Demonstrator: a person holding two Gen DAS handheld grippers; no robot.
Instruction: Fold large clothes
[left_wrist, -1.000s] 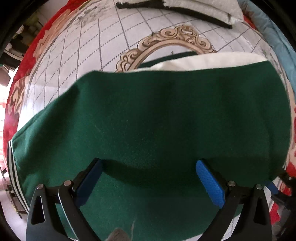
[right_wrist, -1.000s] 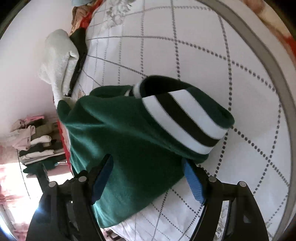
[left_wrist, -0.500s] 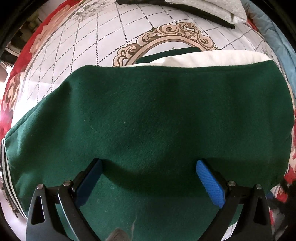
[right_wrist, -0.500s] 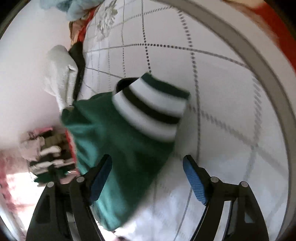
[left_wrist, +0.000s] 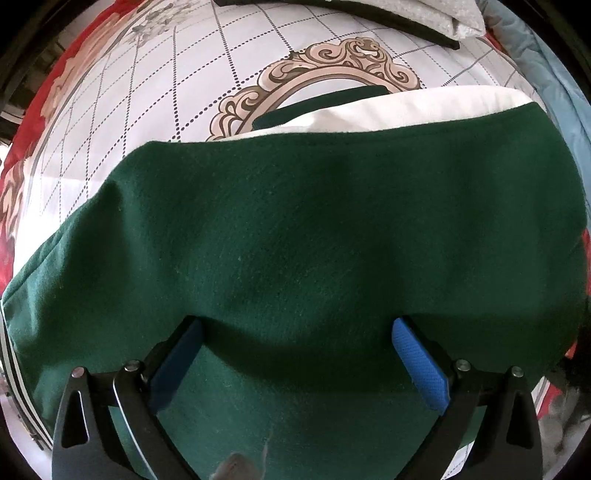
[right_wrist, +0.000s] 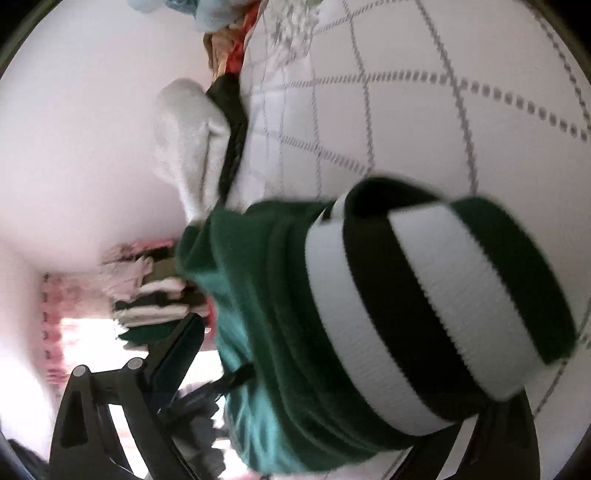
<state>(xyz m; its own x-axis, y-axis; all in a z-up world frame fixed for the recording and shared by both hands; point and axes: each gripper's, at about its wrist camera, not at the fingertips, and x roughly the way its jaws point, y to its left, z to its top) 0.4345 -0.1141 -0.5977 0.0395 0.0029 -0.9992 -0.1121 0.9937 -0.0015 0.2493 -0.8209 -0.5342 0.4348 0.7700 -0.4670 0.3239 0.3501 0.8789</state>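
Both views are bent by strong fisheye distortion and bounded by dark vignetted corners. The left wrist view is sharp and evenly daylit; a soft shadow is cast on the green garment (left_wrist: 332, 240) just ahead of the jaws. The right wrist view is smeared by motion blur, and the bright area at lower left is overexposed.

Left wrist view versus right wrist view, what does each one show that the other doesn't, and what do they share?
Only the left wrist view shows the ornate frame print on the bedsheet and the garment's white lining. Only the right wrist view shows the striped cuff, the wall and stacked clothes behind. Both show the green garment, the checked sheet and a folded white-and-black item.
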